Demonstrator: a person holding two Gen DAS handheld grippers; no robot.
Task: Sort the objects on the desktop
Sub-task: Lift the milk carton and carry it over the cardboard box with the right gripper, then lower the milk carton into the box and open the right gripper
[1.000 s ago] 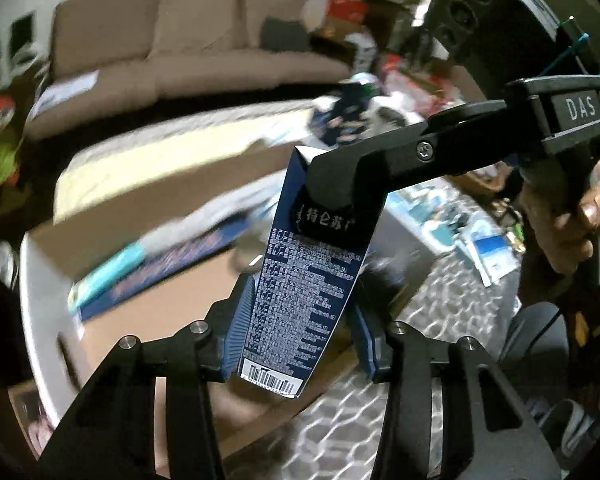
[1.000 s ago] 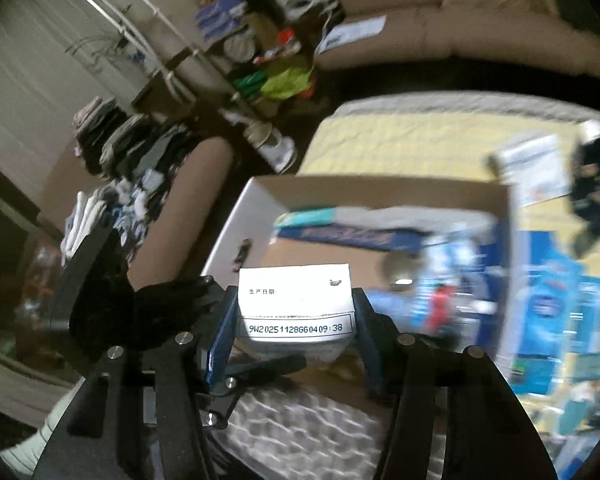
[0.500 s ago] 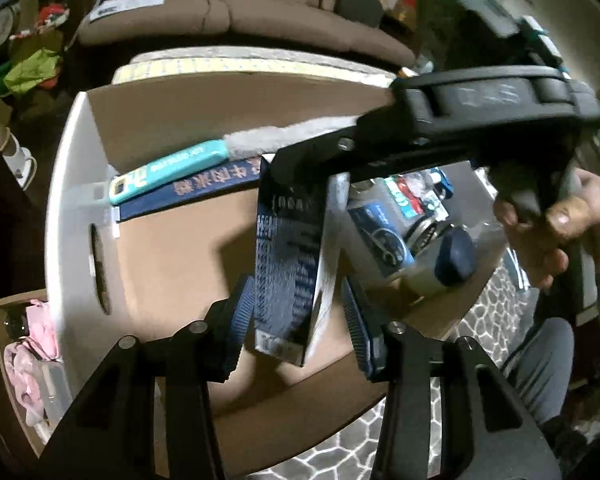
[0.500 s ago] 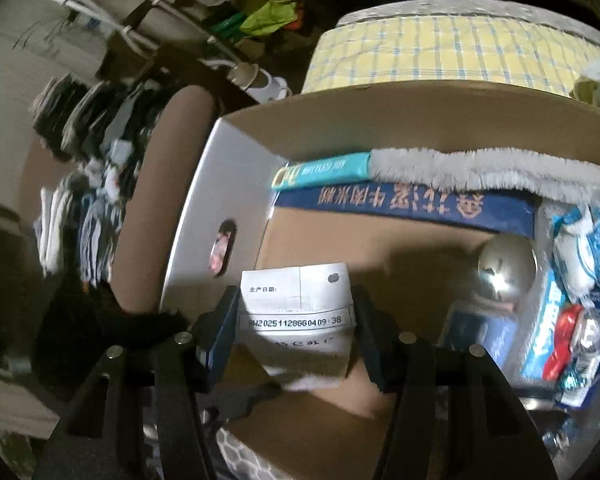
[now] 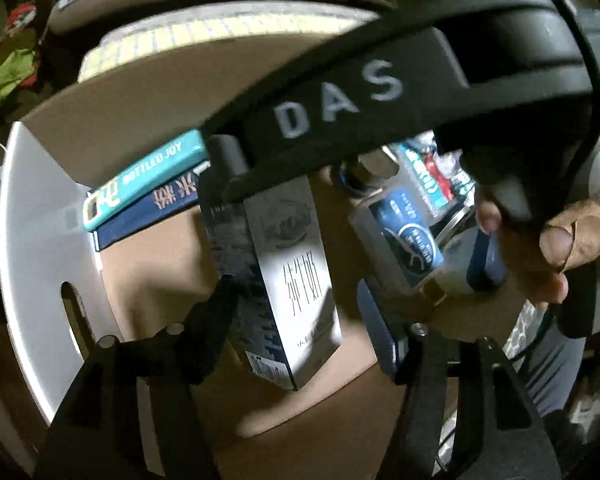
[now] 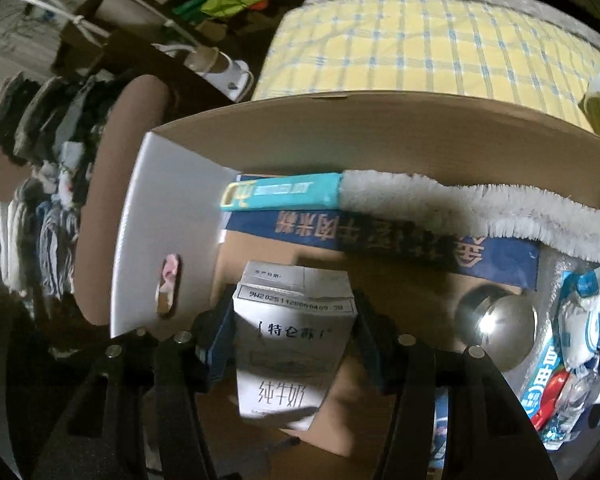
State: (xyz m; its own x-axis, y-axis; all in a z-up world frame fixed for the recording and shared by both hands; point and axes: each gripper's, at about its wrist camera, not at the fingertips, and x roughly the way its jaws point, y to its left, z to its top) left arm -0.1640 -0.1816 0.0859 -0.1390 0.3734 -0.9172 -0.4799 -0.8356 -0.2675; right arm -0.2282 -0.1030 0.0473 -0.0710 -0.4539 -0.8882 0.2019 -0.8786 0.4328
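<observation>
With blue-and-white rectangular milk carton now low inside brown cardboard box, beside teal flat case, brush, bottles: sorting looks partly done. Right claw pinching carton top; left claw spread, only left pad seemingly touching carton.

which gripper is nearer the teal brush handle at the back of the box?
Cannot tell. Both the left gripper and right gripper sit at the milk carton, short of the teal brush handle by the box's back wall.
</observation>
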